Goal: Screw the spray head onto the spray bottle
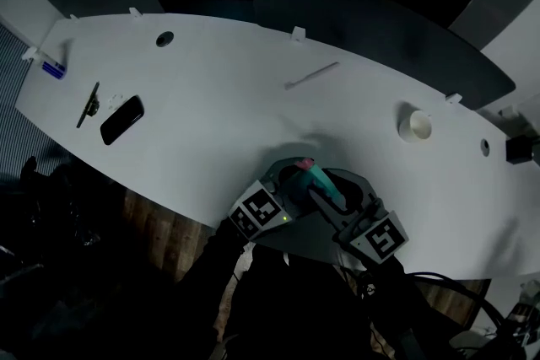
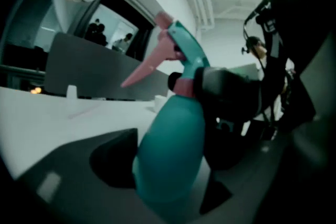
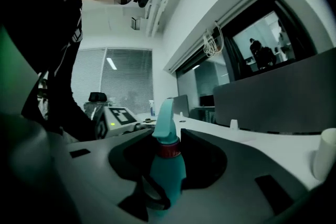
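Observation:
A teal spray bottle (image 1: 326, 186) with a pink-and-teal spray head (image 2: 170, 47) is held up over the white table's (image 1: 219, 122) front edge, between both grippers. In the left gripper view the bottle's body (image 2: 170, 155) fills the space between the jaws of my left gripper (image 2: 169, 173), and both jaws lie against its sides. My right gripper (image 3: 169, 157) comes from the other side and is shut on the pink collar (image 3: 169, 148) under the spray head (image 3: 164, 115). In the head view my left gripper (image 1: 295, 180) and my right gripper (image 1: 337, 191) meet at the bottle.
A black phone (image 1: 122, 120) and a dark pen-like item (image 1: 88, 104) lie at the table's left. A thin white stick (image 1: 311, 75) lies mid-table and a white cup (image 1: 416, 126) stands at the right. Dark chair backs (image 1: 354, 21) line the far edge.

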A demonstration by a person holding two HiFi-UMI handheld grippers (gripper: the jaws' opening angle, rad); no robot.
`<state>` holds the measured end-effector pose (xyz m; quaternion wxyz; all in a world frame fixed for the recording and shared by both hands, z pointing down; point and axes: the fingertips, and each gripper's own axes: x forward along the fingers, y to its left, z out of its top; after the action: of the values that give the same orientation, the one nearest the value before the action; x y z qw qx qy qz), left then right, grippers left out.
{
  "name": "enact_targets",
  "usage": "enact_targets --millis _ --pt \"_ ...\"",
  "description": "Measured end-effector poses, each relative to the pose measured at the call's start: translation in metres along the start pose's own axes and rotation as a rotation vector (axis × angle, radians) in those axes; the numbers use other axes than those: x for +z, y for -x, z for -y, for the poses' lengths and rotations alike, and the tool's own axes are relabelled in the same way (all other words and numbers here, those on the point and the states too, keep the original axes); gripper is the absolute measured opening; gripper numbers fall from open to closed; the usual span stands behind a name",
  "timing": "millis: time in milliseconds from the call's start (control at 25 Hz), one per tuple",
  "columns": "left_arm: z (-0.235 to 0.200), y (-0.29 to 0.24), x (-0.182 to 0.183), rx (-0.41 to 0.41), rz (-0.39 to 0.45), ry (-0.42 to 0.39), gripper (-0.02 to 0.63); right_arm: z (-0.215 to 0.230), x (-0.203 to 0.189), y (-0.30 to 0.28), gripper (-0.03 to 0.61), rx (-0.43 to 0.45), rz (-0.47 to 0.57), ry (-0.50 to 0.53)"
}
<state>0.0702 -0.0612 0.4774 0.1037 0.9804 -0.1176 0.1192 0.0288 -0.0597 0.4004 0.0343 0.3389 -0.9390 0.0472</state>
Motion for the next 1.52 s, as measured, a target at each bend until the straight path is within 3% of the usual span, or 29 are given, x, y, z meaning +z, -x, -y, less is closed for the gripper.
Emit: enact_targets --millis 200,280,320,400,480,520,680,760,800,840,920,1160,1280,1320,1400,1520 --pt "-0.006 0.011 0.003 0.426 0.151 0.087 0.376 -0.003 -0.001 0.005 0.146 -0.24 0.056 0.052" --pt "-0.005 0.016 0.001 0.505 0.188 0.126 0.376 -0.009 -0.005 0.006 0.144 -0.254 0.039 0.08" --pt "-0.004 0.017 0.001 0.496 0.193 0.138 0.376 -0.011 -0.007 0.006 0.146 -0.234 0.027 0.076" --pt "-0.003 0.017 0.0 0.394 0.166 0.118 0.383 -0.013 -0.009 0.004 0.144 -0.163 0.006 0.035" --pt "-0.004 0.016 -0.002 0.239 0.088 0.056 0.426 -0.013 -0.01 0.003 0.146 -0.075 -0.022 0.0" --pt "-0.004 0.015 -0.004 0.142 0.035 0.032 0.471 -0.013 -0.01 0.003 0.146 -0.029 -0.039 -0.003" --pt "0.013 0.006 -0.017 -0.299 -0.168 0.017 0.469 -0.017 -0.01 0.002 0.144 0.149 -0.083 0.025" --pt "0.02 0.001 -0.021 -0.42 -0.216 -0.006 0.429 -0.018 -0.008 0.001 0.146 0.216 -0.073 0.014" --pt "0.021 0.0 -0.021 -0.434 -0.214 -0.017 0.428 -0.018 -0.007 0.0 0.146 0.233 -0.068 0.01" --pt "0.021 0.0 -0.018 -0.418 -0.196 -0.02 0.422 -0.017 -0.006 0.0 0.146 0.235 -0.062 0.011" --pt "0.017 0.0 -0.012 -0.31 -0.129 -0.004 0.409 -0.015 -0.004 0.001 0.146 0.194 -0.038 0.01" --pt "0.001 0.006 -0.003 0.253 0.075 0.068 0.39 -0.009 -0.003 0.008 0.146 -0.149 0.054 0.026" --pt "0.001 0.014 -0.005 0.462 0.149 0.114 0.389 -0.016 -0.008 0.009 0.144 -0.224 0.025 0.073" --pt "0.002 0.015 -0.006 0.474 0.16 0.123 0.388 -0.019 -0.01 0.01 0.146 -0.209 0.013 0.061" --pt "0.004 0.015 -0.006 0.395 0.145 0.112 0.394 -0.021 -0.012 0.009 0.146 -0.141 -0.003 0.015" --pt "0.007 0.019 -0.007 0.14 0.037 0.051 0.431 -0.02 -0.012 0.008 0.146 -0.007 -0.032 -0.029"
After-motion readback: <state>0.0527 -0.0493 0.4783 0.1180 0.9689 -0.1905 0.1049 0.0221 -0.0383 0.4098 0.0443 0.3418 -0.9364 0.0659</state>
